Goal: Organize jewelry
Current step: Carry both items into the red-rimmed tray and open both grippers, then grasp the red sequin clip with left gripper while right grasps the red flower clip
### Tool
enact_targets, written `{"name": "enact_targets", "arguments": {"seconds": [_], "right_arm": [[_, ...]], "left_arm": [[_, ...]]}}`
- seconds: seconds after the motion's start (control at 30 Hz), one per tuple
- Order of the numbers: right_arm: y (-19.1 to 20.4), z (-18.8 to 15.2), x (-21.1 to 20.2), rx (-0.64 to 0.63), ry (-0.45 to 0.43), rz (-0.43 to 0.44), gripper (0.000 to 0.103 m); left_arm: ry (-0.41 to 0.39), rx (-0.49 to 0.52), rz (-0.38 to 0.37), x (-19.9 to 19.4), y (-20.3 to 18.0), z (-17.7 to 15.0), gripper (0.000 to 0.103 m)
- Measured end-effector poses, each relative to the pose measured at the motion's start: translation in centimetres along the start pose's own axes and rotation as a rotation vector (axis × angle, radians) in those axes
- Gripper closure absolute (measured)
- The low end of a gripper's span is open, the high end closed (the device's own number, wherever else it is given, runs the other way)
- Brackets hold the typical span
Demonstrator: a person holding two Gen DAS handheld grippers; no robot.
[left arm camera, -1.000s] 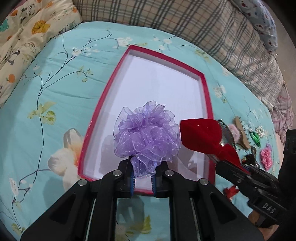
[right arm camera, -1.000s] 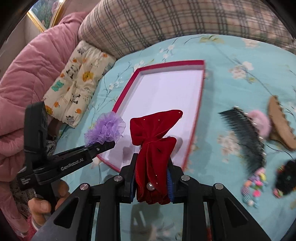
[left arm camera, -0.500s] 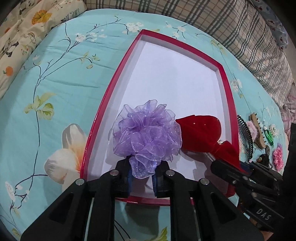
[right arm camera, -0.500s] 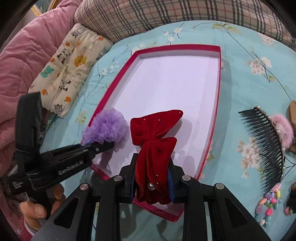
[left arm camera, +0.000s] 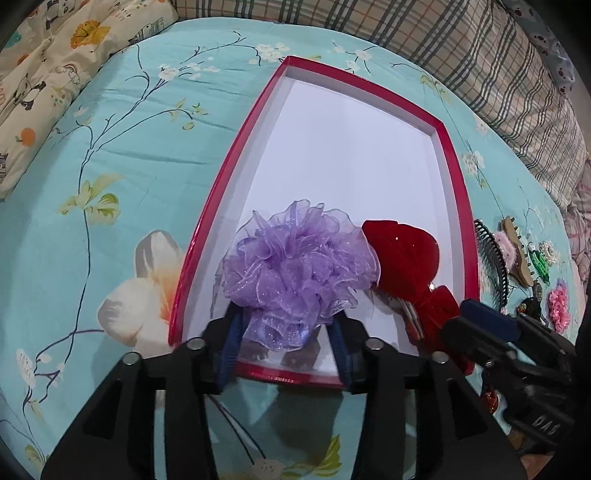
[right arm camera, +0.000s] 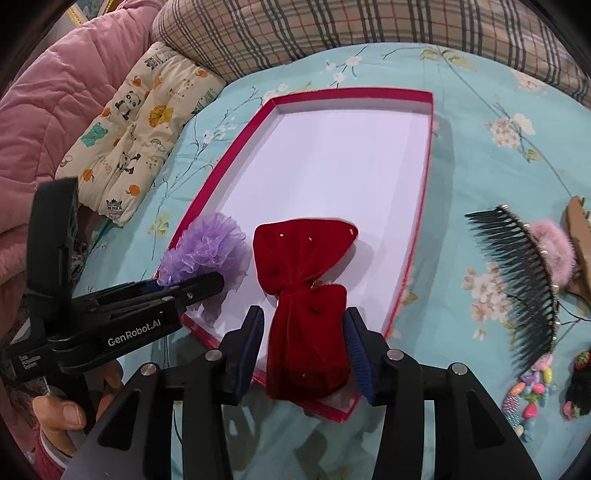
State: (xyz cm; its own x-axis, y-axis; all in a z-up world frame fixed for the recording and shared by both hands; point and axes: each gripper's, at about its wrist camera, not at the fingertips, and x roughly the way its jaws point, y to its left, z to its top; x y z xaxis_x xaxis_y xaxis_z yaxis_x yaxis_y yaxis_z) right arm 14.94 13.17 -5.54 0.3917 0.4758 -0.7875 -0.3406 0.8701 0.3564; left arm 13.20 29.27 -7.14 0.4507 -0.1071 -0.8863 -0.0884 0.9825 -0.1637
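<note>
A red-rimmed tray (left arm camera: 221, 177) with a white floor lies on the teal floral bedsheet. A purple organza flower (left arm camera: 299, 266) rests at its near left corner, between the widening jaws of my left gripper (left arm camera: 286, 343), whose pads stand clear of it. Beside it a red velvet bow (right arm camera: 306, 280) lies over the tray's (right arm camera: 421, 206) near edge, between the opening jaws of my right gripper (right arm camera: 304, 339). The purple flower (right arm camera: 210, 243) and left gripper (right arm camera: 199, 288) show in the right wrist view, the bow (left arm camera: 402, 258) and right gripper (left arm camera: 480, 325) in the left.
Right of the tray lie a black comb (right arm camera: 524, 266), a pink fluffy clip (right arm camera: 550, 243), a tan claw clip (right arm camera: 580, 229) and small beaded pieces (right arm camera: 532, 391). A cartoon-print pillow (right arm camera: 136, 125), a plaid blanket (right arm camera: 332, 29) and a pink quilt (right arm camera: 55, 110) border the bed. A hand (right arm camera: 55, 410) holds the left gripper.
Both grippers came down over the tray's near end. Their jaws, shut on the flower and the bow before, have spread, and both pieces now rest in the tray.
</note>
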Motion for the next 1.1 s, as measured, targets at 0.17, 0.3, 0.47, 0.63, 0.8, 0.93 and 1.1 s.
{"name": "enact_targets", "arguments": {"seconds": [0.17,0.3,0.47,0.63,0.8,0.93,1.1], "right_arm": [[-0.1,-0.5,-2.2,0.011,-0.037,0.005,0.056],[-0.8,-1.1,-4.2,0.031,-0.069,-0.006,0.053],[-2.6,-2.3,-6.4,0.083,-0.097,-0.02,0.049],[-4.1,-3.4,-7.8,0.115,-0.106,-0.039,0.047],[-5.9,-5.2,-9.7,0.137,-0.123,-0.074,0.042],[-7.3,-6.6,-11.6,0.167,-0.142,-0.104,0.042],[-9.1,-8.9,-14.9,0.193,-0.173,-0.173,0.042]], "left_arm": [[-0.018,0.014,0.008,-1.2,-0.5,-0.5,0.047],[-0.034,0.022,0.005,-2.2,-1.0,-1.1,0.046],[-0.047,0.017,-0.018,-3.0,-1.9,-1.5,0.046],[-0.06,0.035,-0.044,-3.9,-3.5,-1.9,0.046],[-0.071,0.062,-0.077,-4.9,-5.5,-2.4,0.046],[-0.066,0.077,-0.11,-5.5,-7.2,-2.8,0.046],[-0.06,0.124,-0.151,-6.0,-10.0,-3.9,0.046]]}}
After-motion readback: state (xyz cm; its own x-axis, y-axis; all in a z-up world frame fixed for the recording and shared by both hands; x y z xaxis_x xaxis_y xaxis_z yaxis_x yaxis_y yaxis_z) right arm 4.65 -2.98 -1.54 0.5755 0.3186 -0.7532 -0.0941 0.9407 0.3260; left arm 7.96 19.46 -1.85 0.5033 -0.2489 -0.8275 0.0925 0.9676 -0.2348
